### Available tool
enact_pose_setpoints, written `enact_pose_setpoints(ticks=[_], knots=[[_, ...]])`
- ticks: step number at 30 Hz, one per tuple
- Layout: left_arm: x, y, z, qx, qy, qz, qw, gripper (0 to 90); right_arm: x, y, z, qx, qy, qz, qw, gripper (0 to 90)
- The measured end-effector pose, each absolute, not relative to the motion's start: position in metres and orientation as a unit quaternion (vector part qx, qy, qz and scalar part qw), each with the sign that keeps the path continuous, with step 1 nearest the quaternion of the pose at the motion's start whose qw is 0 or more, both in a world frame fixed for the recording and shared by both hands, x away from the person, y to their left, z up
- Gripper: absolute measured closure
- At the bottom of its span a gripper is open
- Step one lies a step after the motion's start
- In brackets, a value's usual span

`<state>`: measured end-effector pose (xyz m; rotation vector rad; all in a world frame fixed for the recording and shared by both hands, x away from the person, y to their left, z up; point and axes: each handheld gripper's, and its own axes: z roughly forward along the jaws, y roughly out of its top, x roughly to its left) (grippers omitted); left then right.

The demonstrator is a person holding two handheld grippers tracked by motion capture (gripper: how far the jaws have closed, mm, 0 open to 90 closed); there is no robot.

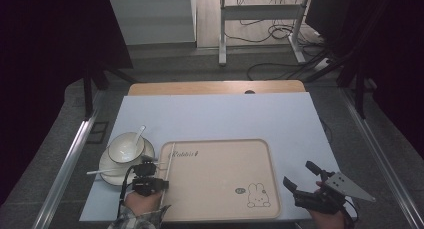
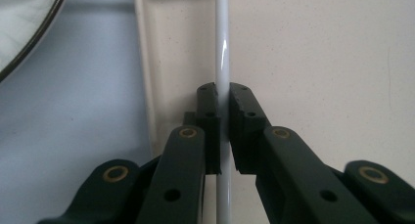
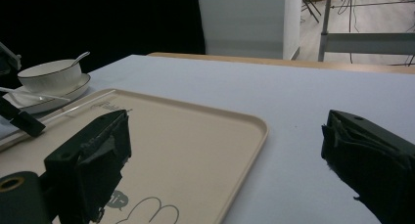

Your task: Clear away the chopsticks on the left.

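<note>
A thin white chopstick runs along the left rim inside the beige tray, and my left gripper is shut on its near end. In the left gripper view the pads press the stick from both sides. The tray carries a rabbit drawing. At the tray's right front corner my right gripper stands wide open over the table with nothing between its jaws. The right gripper view looks across the tray towards the chopstick.
A white bowl with a spoon sits on a saucer just left of the tray. A second white chopstick lies across the saucer. A pale blue mat covers the table; the floor behind has cables.
</note>
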<state>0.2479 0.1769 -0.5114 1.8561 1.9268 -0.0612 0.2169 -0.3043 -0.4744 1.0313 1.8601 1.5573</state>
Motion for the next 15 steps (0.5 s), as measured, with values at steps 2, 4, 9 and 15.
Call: enact_pose_setpoints(ticks=[2, 4, 9, 15], knots=[[0.2478, 0.1773, -0.5117, 0.675, 0.701, -0.021, 0.229, 84.1, 0.2169, -0.3044, -0.4744, 0.378, 0.683, 0.573, 0.250, 4.1], [0.2477, 0.1774, -0.5123, 0.675, 0.701, -0.021, 0.227, 84.1, 0.2169, -0.3043, -0.4744, 0.378, 0.683, 0.573, 0.251, 4.1], [0.2477, 0.1786, -0.5127, 0.675, 0.702, -0.019, 0.228, 84.0, 0.2169, -0.3048, -0.4742, 0.378, 0.683, 0.573, 0.250, 4.1], [0.2492, 0.1778, -0.5124, 0.676, 0.701, -0.016, 0.226, 83.6, 0.2169, -0.3049, -0.4742, 0.379, 0.683, 0.573, 0.249, 4.1]])
